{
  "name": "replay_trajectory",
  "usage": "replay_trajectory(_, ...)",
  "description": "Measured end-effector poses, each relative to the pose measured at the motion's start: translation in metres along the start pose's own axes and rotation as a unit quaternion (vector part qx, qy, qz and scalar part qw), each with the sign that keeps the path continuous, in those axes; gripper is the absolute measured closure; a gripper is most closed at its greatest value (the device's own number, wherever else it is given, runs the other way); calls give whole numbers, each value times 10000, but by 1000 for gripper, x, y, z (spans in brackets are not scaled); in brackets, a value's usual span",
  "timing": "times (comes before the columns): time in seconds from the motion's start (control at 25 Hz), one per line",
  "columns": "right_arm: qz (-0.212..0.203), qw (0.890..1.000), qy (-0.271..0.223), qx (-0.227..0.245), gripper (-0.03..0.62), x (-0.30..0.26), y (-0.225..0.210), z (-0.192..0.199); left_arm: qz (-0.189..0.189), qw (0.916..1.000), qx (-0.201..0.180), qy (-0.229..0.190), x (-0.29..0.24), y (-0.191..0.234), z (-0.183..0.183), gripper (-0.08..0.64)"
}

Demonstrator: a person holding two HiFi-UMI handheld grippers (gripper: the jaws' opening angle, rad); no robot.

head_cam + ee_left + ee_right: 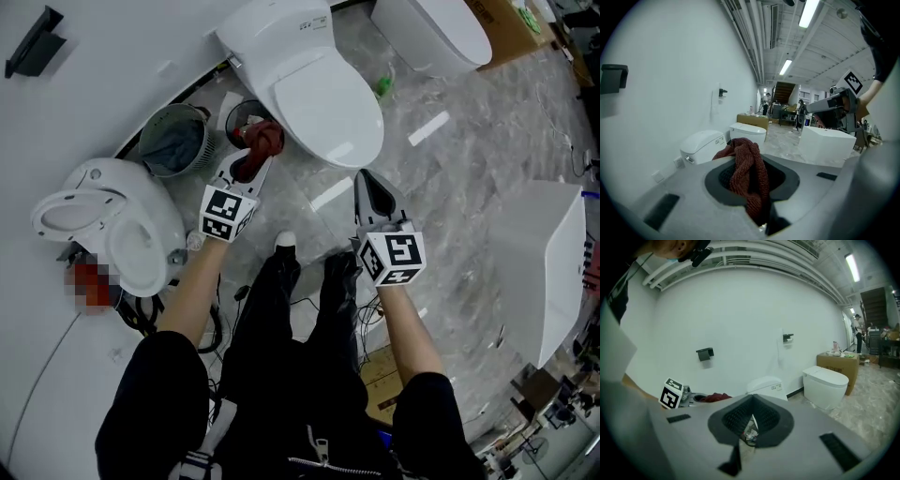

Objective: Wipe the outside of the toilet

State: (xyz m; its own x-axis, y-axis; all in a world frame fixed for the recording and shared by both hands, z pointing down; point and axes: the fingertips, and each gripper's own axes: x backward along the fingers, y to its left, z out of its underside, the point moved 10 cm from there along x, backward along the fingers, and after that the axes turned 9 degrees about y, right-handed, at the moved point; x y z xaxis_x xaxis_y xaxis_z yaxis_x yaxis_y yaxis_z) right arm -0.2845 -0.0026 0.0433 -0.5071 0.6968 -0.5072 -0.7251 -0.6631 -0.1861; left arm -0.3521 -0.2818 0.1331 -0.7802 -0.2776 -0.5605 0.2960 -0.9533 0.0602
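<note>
You are gripping the dark red cloth [263, 139] in the left tongs [255, 161], whose jaws are pinching a bunched fold of it while the rest is spilling out over their tips. A grey bucket [174, 142] is sitting on the floor just to the left of these tongs. The white toilet [314, 89] you are meant to wipe is standing just ahead of them and to their right, lid down, with the cloth near its side but apart from it as far as the head view shows. So you are judged to be at the approach step, cloth in hand and wiping not yet started. Further right, the right tongs [367, 185] are hanging close to the front of the bowl, jaws pressed together with nothing between them. The next move is calling for you to bring the left tongs forward and rightward until the cloth is lying against the porcelain. Then press lightly and sweep along the outer wall, while the right tongs are standing clear of the stroke.
</note>
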Motion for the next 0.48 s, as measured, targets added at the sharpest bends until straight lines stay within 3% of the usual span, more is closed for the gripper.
replay_trajectory(0.28, -336, 9982, 497, 18, 589, -57, -11, 48, -129, 9992, 316, 208, -45, 12, 77, 488)
replay_trajectory(0.48, -390, 9960, 792, 113, 589, -93, -16, 95, -169, 9989, 343, 282, -91, 30, 130, 488)
